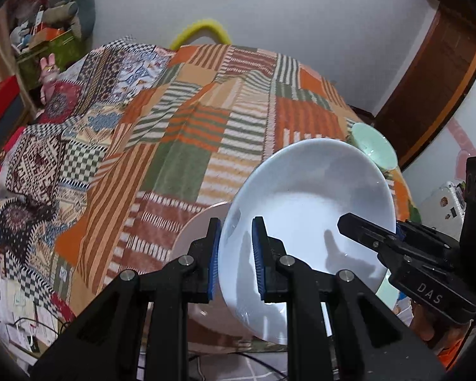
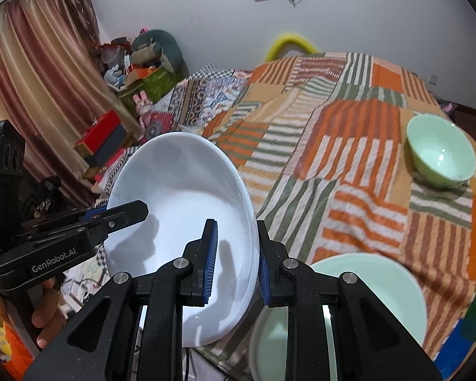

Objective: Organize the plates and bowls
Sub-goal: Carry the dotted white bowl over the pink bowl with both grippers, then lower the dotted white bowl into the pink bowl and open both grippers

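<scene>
Two grippers hold one white plate up in the air, above the near edge of a bed with a striped blanket. The left gripper pinches the plate's left rim between its blue pads, one pad on each side of the rim. The right gripper pinches the plate's right rim the same way, one finger inside the plate and one behind it. The plate is tipped up, so its hollow side faces the cameras. Under it, a pale pink plate lies on the blanket near the near edge, partly hidden by the white plate. A light green plate lies just beside it on the blanket, also at the near edge. A light green bowl stands upright farther back, close to the right edge of the bed, well apart from the plates. A yellow curved thing peeks up behind the far edge of the bed. Boxes and soft toys are piled by the wall, next to a striped curtain.
</scene>
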A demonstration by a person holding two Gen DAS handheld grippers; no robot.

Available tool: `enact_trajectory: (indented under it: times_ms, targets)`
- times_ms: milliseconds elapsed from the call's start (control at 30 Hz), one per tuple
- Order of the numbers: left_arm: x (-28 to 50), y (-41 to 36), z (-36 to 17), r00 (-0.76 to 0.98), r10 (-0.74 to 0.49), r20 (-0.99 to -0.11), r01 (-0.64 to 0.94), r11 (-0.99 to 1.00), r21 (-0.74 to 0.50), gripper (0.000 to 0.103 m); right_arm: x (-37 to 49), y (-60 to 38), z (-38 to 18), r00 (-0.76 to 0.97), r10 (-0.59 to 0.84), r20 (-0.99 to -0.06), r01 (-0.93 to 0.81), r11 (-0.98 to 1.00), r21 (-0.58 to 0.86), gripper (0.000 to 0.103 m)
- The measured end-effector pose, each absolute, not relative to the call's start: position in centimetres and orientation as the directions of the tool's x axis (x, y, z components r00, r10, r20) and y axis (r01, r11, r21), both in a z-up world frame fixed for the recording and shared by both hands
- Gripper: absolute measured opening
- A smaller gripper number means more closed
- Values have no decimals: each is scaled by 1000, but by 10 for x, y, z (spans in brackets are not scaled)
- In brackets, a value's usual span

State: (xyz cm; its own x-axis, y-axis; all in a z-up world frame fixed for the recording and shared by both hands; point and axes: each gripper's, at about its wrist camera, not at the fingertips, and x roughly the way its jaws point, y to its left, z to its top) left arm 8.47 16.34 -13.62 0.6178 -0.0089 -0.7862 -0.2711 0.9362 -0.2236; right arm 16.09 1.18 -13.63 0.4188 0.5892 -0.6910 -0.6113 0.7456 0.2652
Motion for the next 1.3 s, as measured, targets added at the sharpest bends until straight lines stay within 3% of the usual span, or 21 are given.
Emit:
enact_trajectory:
  times_ms: [567, 1300]
  targets:
    - [85, 180, -189, 527, 52, -848, -349, 923, -160, 18, 156, 41, -178, 336, 535, -775, -633, 738, 234, 21]
    - [92, 193, -221, 469, -12, -883, -386, 897, -217, 18, 155, 55, -201, 321, 489, -811, -658, 731, 181, 23]
